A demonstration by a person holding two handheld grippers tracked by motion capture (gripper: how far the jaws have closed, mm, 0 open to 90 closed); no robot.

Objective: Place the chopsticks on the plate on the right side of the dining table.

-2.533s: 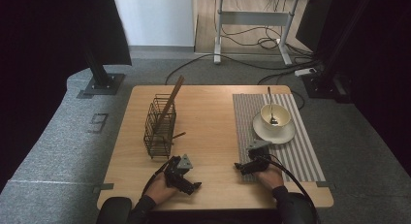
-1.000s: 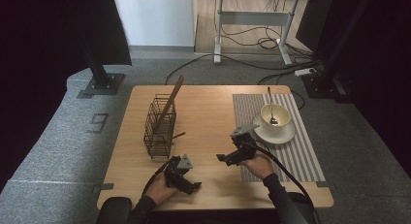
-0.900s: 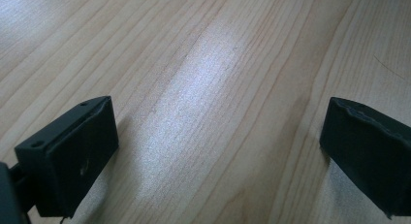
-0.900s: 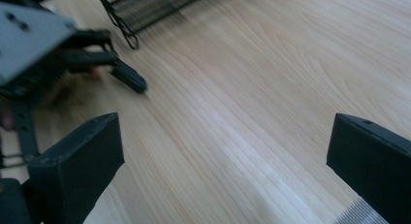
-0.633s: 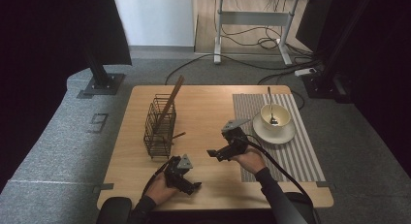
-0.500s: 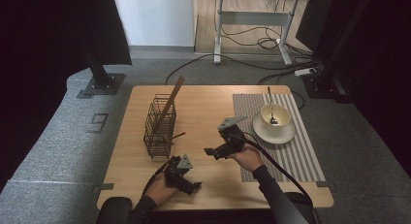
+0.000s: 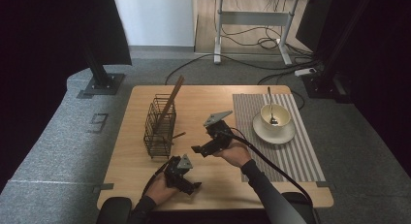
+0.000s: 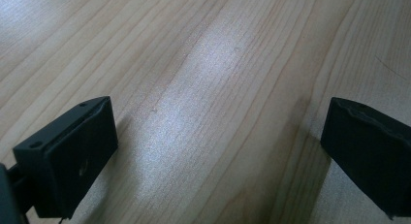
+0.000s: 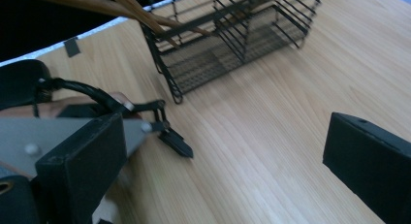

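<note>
Chopsticks leaning in wire basket: you are approaching with right tongs parted; left tongs, also parted, are resting on desk; be aiming low.

In the right gripper view, the rack is cut off at the top edge, and the sticks in it run out at the upper left. In the high view, what lies in the cup at right is too small to tell.
</note>
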